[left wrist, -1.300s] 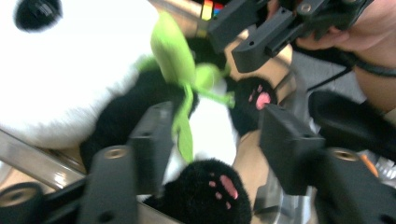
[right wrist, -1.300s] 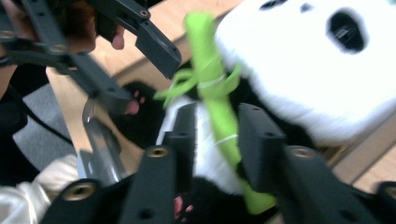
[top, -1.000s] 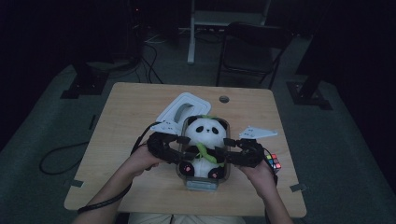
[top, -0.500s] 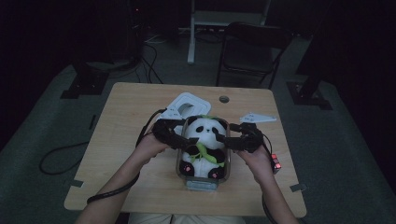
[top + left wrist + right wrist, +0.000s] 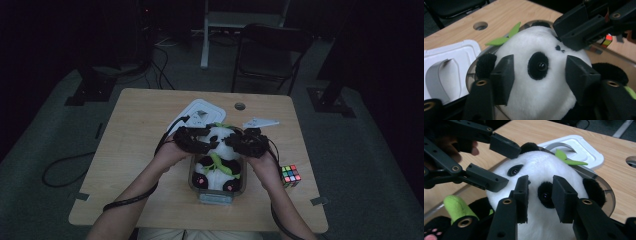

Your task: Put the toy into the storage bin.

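Between both grippers: plush panda (image 5: 217, 159), white head, black eye patches, green leaf. Left gripper (image 5: 537, 75) and right gripper (image 5: 539, 195), jaws just closing, pinch its face; container (image 5: 218, 196) hides its lower body.

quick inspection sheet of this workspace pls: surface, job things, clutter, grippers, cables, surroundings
Surface: wooden table, round hole near far edge.
Job's things: plush panda sitting in clear container; white lid behind it.
Clutter: colour cube, white paper piece.
Grippers: left gripper and right gripper each press the panda's head; jaws have just been closing.
Cables: one trails off table's left onto floor.
Surroundings: dark room, chair behind.
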The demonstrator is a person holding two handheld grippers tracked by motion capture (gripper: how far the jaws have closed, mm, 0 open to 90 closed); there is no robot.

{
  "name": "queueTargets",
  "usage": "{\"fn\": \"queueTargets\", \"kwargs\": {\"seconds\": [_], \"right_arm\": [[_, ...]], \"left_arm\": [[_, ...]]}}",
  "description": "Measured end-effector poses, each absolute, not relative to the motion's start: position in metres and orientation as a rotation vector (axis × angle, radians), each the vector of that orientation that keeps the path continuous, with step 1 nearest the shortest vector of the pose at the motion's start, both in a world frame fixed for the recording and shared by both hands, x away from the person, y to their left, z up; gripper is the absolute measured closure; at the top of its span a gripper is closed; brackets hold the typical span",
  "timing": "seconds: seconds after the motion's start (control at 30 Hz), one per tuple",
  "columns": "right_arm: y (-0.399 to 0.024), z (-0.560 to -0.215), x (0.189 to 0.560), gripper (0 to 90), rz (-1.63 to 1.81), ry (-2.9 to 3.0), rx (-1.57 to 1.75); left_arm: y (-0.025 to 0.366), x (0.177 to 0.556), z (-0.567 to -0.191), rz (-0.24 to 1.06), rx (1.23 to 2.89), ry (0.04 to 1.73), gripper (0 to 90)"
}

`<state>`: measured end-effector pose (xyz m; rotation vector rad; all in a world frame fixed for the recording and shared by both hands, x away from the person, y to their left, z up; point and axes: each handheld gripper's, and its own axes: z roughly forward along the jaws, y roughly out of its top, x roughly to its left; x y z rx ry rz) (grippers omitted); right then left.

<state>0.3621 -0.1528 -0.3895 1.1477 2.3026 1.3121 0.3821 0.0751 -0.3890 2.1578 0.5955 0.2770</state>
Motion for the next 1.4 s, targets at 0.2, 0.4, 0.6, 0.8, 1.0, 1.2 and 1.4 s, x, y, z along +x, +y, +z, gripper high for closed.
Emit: {"fn": "queueTargets", "kwargs": {"seconds": [0.2,0.4,0.6,0.8,1.0,1.2,1.4], "right_arm": [[-0.152,-0.399,0.370,65.4,1.284,2.346,1.182],[-0.150,-0.406,0.377,54.7,1.236,2.346,1.216],[-0.152,-0.413,0.383,48.7,1.221,2.347,1.255],[-0.148,-0.418,0.385,48.8,1.175,2.353,1.247],[-0.150,-0.415,0.385,43.2,1.202,2.340,1.257],[-0.154,-0.409,0.382,37.9,1.221,2.331,1.246],[-0.158,-0.402,0.376,34.3,1.253,2.305,1.232]], "left_arm": [[0.071,0.384,-0.396,0.279,2.200,0.595,53.6],[0.070,0.391,-0.404,0.252,2.221,0.616,54.2],[0.066,0.395,-0.412,0.254,2.258,0.627,55.4],[0.065,0.399,-0.418,0.231,2.260,0.658,56.0],[0.070,0.398,-0.411,0.220,2.227,0.663,53.5],[0.080,0.393,-0.402,0.190,2.171,0.682,43.9],[0.085,0.384,-0.394,0.190,2.161,0.666,43.1]]}}
